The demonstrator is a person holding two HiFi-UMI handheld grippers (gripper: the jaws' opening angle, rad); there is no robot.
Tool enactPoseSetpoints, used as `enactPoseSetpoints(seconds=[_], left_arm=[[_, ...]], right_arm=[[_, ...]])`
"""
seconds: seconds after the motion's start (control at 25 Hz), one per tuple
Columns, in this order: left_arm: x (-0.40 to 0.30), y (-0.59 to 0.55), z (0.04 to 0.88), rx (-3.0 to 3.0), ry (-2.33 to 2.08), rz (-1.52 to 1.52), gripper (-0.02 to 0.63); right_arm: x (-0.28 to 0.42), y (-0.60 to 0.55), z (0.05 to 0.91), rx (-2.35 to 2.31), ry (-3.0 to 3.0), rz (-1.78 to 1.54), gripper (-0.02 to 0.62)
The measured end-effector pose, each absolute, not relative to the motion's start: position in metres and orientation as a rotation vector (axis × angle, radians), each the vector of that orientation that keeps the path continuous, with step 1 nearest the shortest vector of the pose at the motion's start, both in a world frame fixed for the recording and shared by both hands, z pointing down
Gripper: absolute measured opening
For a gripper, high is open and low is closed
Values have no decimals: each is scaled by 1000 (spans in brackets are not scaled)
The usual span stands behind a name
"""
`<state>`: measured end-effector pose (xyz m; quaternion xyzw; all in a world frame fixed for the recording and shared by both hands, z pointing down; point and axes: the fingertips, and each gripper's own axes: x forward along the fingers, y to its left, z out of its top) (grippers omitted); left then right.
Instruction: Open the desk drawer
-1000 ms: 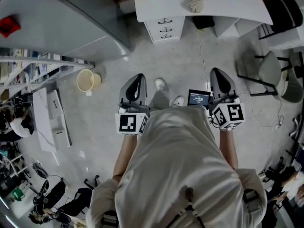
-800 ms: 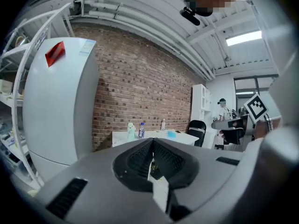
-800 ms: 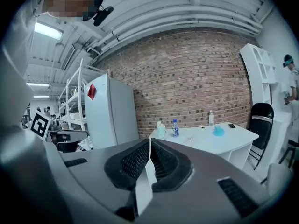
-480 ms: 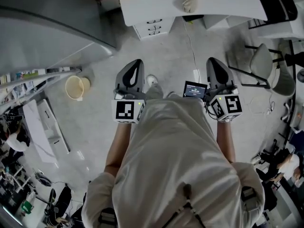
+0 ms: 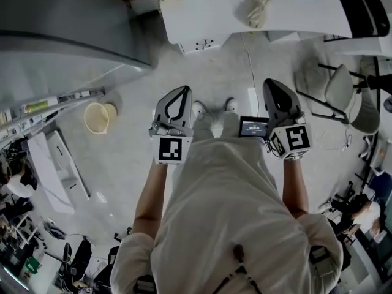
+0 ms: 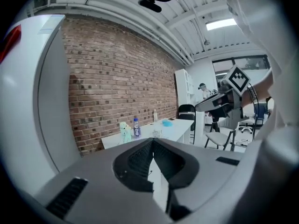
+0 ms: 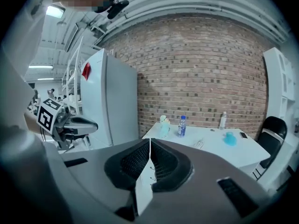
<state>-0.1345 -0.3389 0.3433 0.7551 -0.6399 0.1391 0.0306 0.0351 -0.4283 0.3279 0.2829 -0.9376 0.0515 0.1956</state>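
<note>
White drawer unit (image 5: 200, 44): largely hidden beneath the front edge of the white desk (image 5: 294, 14), which the head view's top edge cuts off.

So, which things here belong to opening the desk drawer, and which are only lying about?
For the job: drawer unit under the white desk; left gripper and right gripper, both shut and empty.

Lying about: bucket, chair, water bottle, fridge.

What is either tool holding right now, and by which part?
Nothing is held: the left tool and the right tool both have jaws together, nothing between them.
</note>
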Motion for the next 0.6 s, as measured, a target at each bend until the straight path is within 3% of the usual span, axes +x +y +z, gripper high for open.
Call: enactPoseSetpoints(seconds=[0.28,0.6], left_arm=[[-126,-367,399,2263,-1887,524,8],[-96,-412,479,2157,-1848,669,8]], right_arm=[[-28,-441,388,382,-2548,-155,29],[-33,-470,473,193,-2431,-359,29]])
